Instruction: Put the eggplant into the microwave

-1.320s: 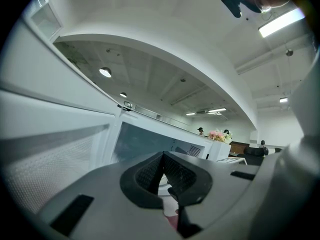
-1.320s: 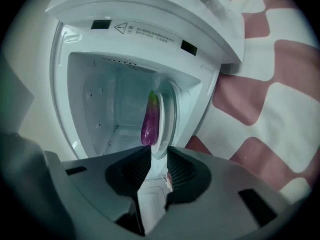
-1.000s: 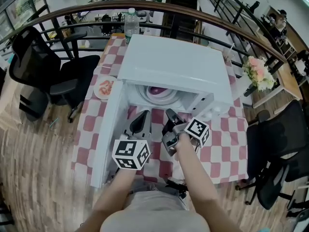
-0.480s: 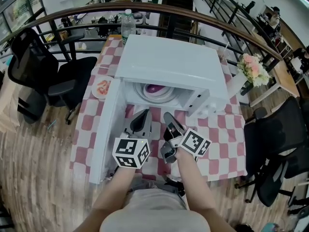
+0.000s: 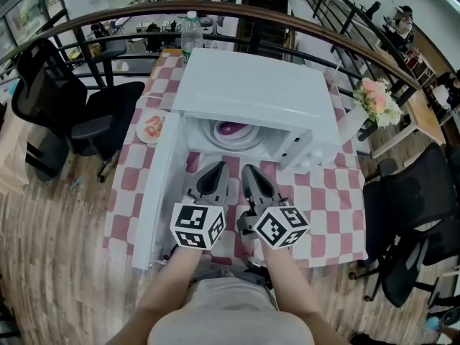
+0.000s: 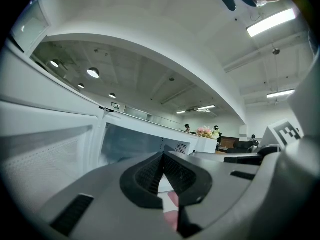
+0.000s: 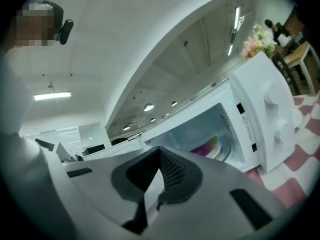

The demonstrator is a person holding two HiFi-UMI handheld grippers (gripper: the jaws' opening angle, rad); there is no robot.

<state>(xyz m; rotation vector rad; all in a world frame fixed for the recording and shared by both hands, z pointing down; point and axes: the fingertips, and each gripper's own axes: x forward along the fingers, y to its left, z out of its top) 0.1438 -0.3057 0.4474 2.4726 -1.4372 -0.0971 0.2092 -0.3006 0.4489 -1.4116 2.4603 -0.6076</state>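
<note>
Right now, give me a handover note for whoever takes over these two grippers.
Left gripper: shut, empty, in front of the open microwave.
Right gripper: shut, empty, beside the left one.
Eggplant: on the white plate inside the microwave.
Done: the eggplant is in.
Left: the door stands open on the left; closing it is probably all that remains.

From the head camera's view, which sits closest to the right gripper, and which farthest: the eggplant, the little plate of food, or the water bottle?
1. Eggplant, just ahead of the right gripper, inside the microwave.
2. Plate of food, on the table left of the microwave.
3. Water bottle, at the table's far end, behind the microwave.
</note>
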